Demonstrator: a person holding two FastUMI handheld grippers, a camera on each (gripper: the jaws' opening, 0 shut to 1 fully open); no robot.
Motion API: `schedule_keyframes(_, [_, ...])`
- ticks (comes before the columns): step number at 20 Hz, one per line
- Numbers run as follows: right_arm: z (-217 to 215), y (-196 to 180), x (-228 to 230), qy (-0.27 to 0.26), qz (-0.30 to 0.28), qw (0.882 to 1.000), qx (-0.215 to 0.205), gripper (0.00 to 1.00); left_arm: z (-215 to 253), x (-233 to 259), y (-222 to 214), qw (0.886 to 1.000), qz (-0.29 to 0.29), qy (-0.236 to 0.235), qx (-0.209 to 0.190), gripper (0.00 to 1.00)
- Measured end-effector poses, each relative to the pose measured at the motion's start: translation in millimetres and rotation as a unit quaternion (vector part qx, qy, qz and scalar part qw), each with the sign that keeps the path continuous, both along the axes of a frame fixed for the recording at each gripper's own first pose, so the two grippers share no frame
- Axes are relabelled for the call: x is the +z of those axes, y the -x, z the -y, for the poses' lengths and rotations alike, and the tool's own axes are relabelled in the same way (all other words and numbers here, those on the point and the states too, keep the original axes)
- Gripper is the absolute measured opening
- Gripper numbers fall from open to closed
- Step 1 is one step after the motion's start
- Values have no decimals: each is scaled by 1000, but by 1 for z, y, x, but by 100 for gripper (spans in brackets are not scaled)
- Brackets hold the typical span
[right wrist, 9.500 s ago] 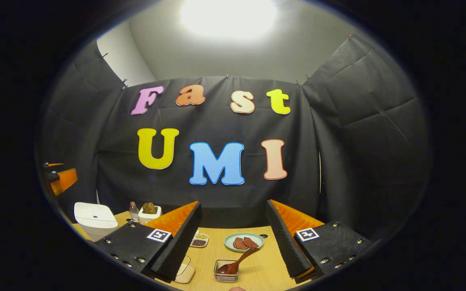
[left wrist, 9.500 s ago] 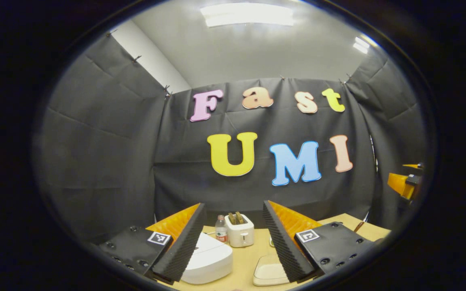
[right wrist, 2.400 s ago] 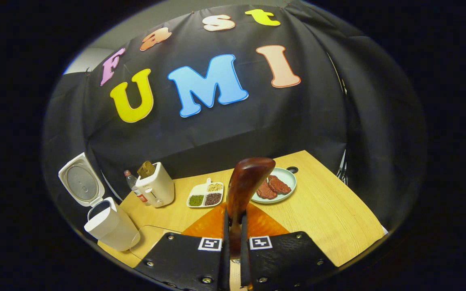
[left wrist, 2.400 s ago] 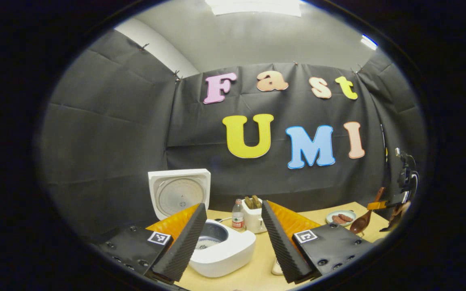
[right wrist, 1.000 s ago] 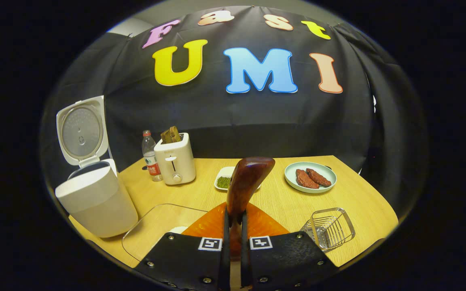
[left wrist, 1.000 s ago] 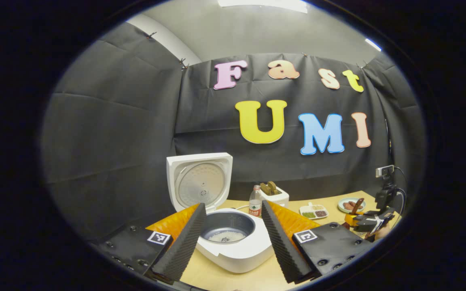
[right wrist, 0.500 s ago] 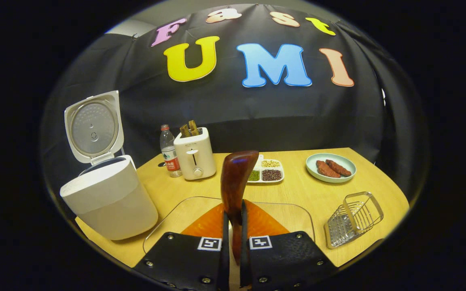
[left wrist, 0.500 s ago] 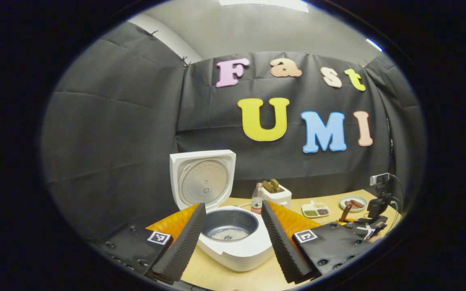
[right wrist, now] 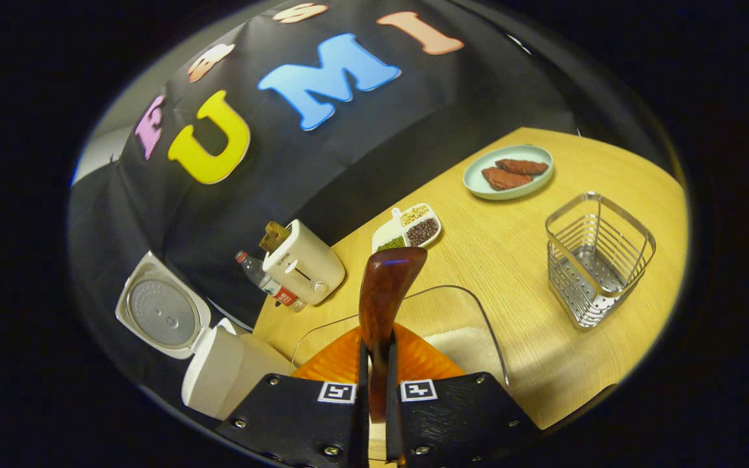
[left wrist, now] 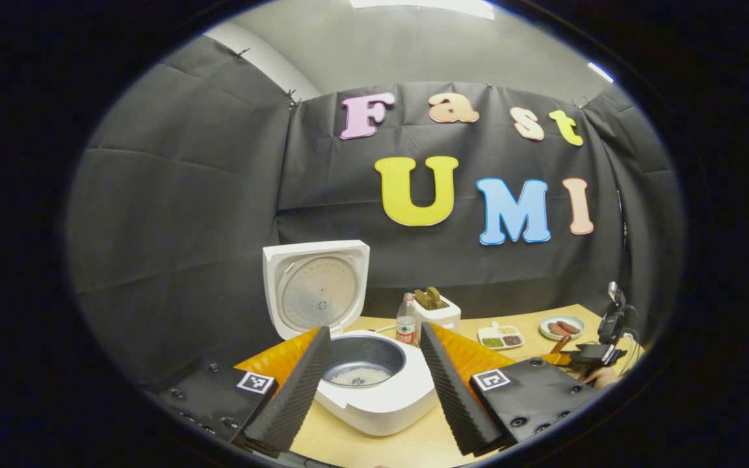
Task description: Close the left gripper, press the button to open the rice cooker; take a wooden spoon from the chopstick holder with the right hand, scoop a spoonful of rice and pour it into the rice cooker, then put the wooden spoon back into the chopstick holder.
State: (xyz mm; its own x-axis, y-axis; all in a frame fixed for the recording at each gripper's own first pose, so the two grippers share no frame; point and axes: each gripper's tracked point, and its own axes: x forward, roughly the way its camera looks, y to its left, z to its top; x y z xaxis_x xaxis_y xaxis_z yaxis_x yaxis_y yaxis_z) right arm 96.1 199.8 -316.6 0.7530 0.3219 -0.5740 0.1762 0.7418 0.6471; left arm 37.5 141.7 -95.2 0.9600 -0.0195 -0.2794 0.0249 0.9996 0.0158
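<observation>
The white rice cooker (left wrist: pixel 381 406) stands with its lid (left wrist: pixel 316 289) up, a little rice in its pot. My left gripper (left wrist: pixel 374 329) hovers open in front of it, holding nothing. My right gripper (right wrist: pixel 374 354) is shut on the handle of the dark wooden spoon (right wrist: pixel 384 283), whose bowl points forward above the clear glass rice container (right wrist: pixel 459 341). The wire chopstick holder (right wrist: pixel 599 257) stands upright to the right, with nothing in it. The rice cooker (right wrist: pixel 218 367) is at lower left in the right gripper view. The right gripper (left wrist: pixel 592 355) also appears far right in the left gripper view.
Along the back of the wooden table (right wrist: pixel 517 227) are a water bottle (right wrist: pixel 267 281), a white toaster (right wrist: pixel 302 261) with bread, a divided dish (right wrist: pixel 408 229) of beans and a plate (right wrist: pixel 509 170) of meat. The booth wall closes in behind.
The right gripper has tipped down and rolled, bringing the spoon over the rice container, with the holder now closer on the right. The left gripper has barely shifted.
</observation>
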Motion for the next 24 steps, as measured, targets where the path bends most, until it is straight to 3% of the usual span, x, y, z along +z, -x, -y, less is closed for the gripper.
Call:
schedule_keyframes(5, [12, 2, 10, -117, -29, 992, -46, 11, 17, 10, 0, 1000, 6, -19, -18, 93])
schedule_keyframes(13, [7, -11, 66, -234, -20, 971, -48, 11, 35, 18, 7, 999, 17, 2, -27, 95])
schedule_keyframes(19, [-22, -30, 112, -240, 1, 971, -3, 10, 15, 29, 20, 999, 38, 18, -6, 95])
schedule_keyframes(24, [-74, -40, 151, -241, 25, 969, 50, 10, -14, 26, 37, 999, 40, 20, 24, 95])
